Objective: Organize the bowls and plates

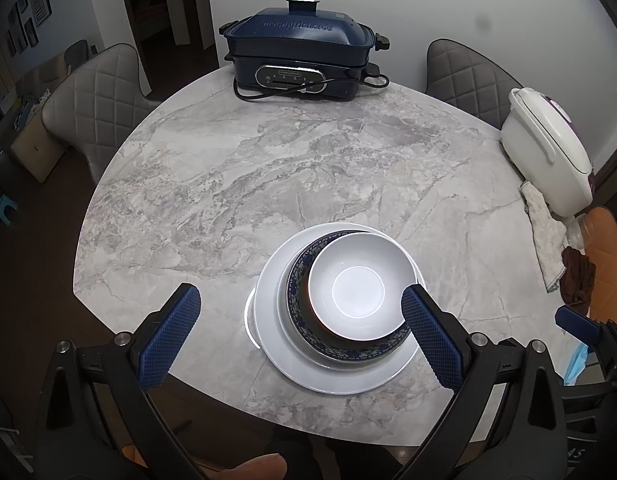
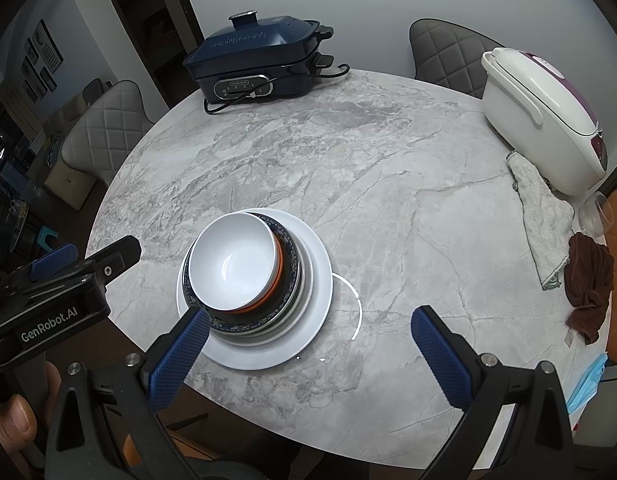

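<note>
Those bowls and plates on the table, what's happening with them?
A person is tidying dishes with a gripper tool in each hand. The dishes are already stacked on the marble table: a white bowl sits in a dark blue patterned bowl, on top of a big white plate. The left gripper and the right gripper are both open and hold nothing, just hovering near the stack.
</note>
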